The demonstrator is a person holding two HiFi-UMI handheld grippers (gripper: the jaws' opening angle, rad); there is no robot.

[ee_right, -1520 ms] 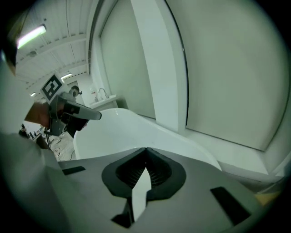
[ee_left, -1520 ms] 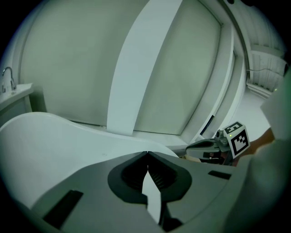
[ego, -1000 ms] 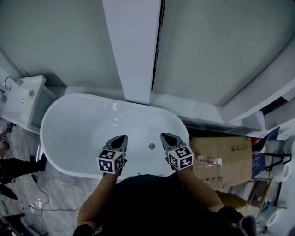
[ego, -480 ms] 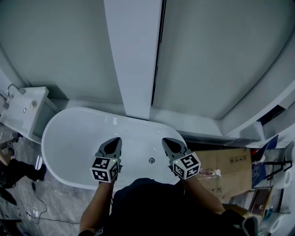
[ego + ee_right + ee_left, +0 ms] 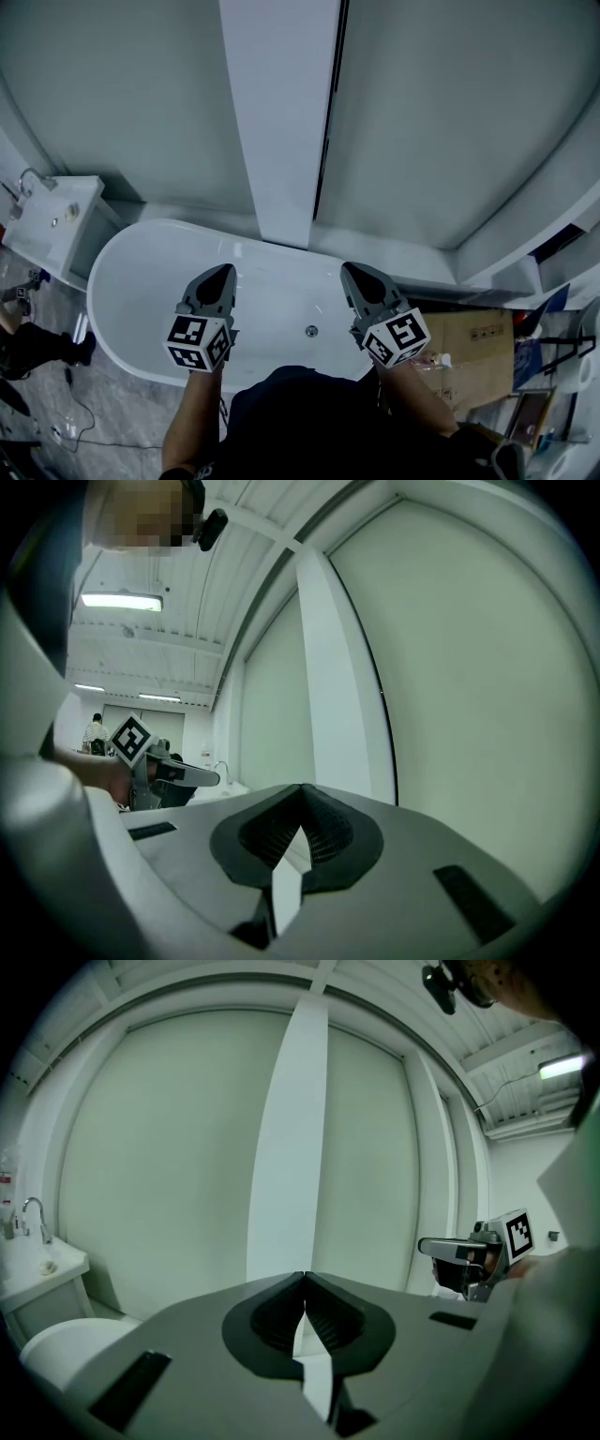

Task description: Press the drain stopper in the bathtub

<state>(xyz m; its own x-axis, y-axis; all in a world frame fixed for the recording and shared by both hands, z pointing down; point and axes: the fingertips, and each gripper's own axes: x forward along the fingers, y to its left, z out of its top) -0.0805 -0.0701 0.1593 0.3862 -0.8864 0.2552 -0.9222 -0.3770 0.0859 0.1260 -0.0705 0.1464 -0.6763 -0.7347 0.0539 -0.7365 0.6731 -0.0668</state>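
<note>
Both grippers are held higher and wider apart than a second ago; the drain stopper is not touched.

The left gripper (image 5: 222, 271) and right gripper (image 5: 353, 270) hover above the white bathtub (image 5: 105, 281). Each has its jaws pressed together, tips meeting, with nothing between them. Both gripper views look level at the pale wall and the white vertical panel (image 5: 281, 122), not down into the tub. The drain stopper (image 5: 311, 330) sits on the tub floor near the person's side, between the two grippers and clear of both. A washbasin (image 5: 49, 217) stands beside the tub's left end.
</note>
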